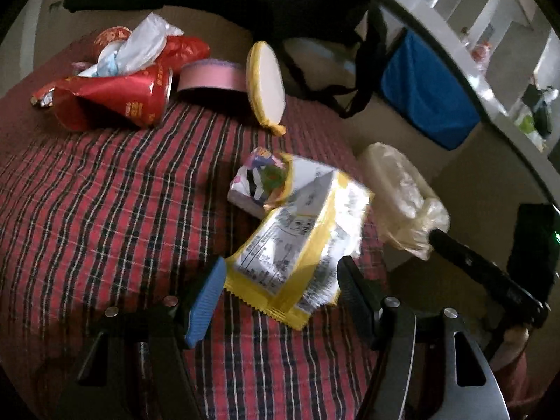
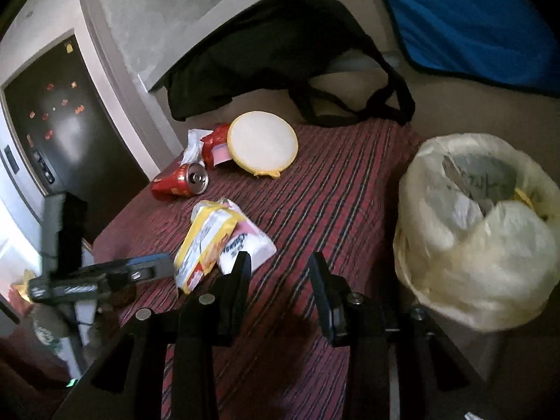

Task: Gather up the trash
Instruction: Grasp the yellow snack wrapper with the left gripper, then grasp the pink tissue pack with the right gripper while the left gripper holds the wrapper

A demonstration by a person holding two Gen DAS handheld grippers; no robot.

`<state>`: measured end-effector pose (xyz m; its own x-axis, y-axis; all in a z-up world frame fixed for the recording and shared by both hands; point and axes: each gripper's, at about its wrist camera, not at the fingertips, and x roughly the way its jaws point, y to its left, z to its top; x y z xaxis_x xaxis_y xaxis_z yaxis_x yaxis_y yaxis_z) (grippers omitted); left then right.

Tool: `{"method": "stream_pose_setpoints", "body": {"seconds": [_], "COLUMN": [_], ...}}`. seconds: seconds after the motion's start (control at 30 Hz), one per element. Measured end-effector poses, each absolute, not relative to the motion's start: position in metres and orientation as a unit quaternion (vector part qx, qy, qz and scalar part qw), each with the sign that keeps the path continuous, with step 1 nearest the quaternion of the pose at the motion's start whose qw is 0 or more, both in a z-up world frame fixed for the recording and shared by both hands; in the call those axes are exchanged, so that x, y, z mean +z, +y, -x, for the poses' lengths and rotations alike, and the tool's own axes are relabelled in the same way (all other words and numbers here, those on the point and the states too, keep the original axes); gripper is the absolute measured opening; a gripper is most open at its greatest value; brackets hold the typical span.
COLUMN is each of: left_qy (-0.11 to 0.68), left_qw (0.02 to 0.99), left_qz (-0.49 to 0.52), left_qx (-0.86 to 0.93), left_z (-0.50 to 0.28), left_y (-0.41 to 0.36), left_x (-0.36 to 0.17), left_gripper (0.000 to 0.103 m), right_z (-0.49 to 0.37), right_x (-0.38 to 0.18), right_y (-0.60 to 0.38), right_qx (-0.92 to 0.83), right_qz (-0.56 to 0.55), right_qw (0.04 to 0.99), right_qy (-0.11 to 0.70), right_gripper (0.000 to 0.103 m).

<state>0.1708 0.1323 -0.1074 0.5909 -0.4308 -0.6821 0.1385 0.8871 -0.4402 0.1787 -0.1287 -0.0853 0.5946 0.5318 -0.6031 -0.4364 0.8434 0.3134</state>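
Note:
A yellow snack wrapper (image 1: 297,241) lies on the red plaid cloth (image 1: 105,192), partly over a small tissue pack (image 1: 255,182). My left gripper (image 1: 281,262) is open, with the wrapper's near end between its blue pad (image 1: 204,297) and black pad; neither presses on it. In the right wrist view the same wrapper (image 2: 204,241) and tissue pack (image 2: 255,245) lie just left of my right gripper (image 2: 280,257), which is open over bare cloth with nothing in it. A crushed red can (image 1: 115,101) (image 2: 182,182) lies farther back. The bin with a pale yellow bag (image 2: 483,231) (image 1: 402,192) stands to the right.
A round yellow-rimmed lid (image 2: 262,143), a pink round box (image 1: 210,77) and red and white plastic scraps (image 1: 140,49) sit at the back of the cloth. Behind them lie a black strapped bag (image 2: 280,52) and a blue cloth (image 2: 472,24). The left gripper's body (image 2: 105,276) is at the left.

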Motion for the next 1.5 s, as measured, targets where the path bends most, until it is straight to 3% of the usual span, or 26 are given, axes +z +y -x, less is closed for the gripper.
{"method": "stream_pose_setpoints", "body": {"seconds": [0.27,0.47,0.63,0.77,0.8,0.83,0.9,1.27,1.5], "left_qy": [0.410,0.347,0.364,0.390,0.398,0.397,0.389,0.300,0.300], "left_qw": [0.892,0.925,0.920,0.912,0.909,0.909,0.912,0.949,0.945], "left_qz": [0.147,0.061,-0.010,0.004,0.017,0.020,0.032,0.082,0.123], "left_qx": [-0.123,-0.146,-0.147,-0.129,-0.127,-0.124,-0.126,-0.058,-0.036], "left_z": [-0.184,-0.178,-0.184,-0.191,-0.193,-0.193,-0.190,-0.146,-0.138], "left_y": [0.125,0.113,0.091,0.092,0.094,0.096,0.103,0.179,0.223], "left_x": [-0.105,-0.085,-0.092,-0.099,-0.100,-0.100,-0.096,-0.027,-0.033], "left_gripper": [0.066,0.067,0.066,0.064,0.057,0.038,0.019,0.015,0.015], "right_z": [-0.158,-0.152,-0.154,-0.153,-0.153,-0.153,-0.154,-0.199,-0.248], "right_x": [-0.093,-0.097,-0.106,-0.109,-0.109,-0.109,-0.106,-0.079,-0.100], "right_y": [-0.149,-0.161,-0.172,-0.170,-0.169,-0.168,-0.162,-0.060,-0.027], "right_qx": [0.259,0.249,0.249,0.251,0.253,0.254,0.262,0.373,0.372], "right_qz": [-0.067,-0.066,-0.092,-0.095,-0.093,-0.090,-0.080,0.072,0.100], "right_qw": [0.897,0.900,0.896,0.894,0.893,0.893,0.893,0.861,0.843], "right_qy": [0.353,0.351,0.357,0.359,0.360,0.360,0.357,0.338,0.375], "right_gripper": [0.033,0.033,0.033,0.033,0.033,0.033,0.033,0.036,0.041]}}
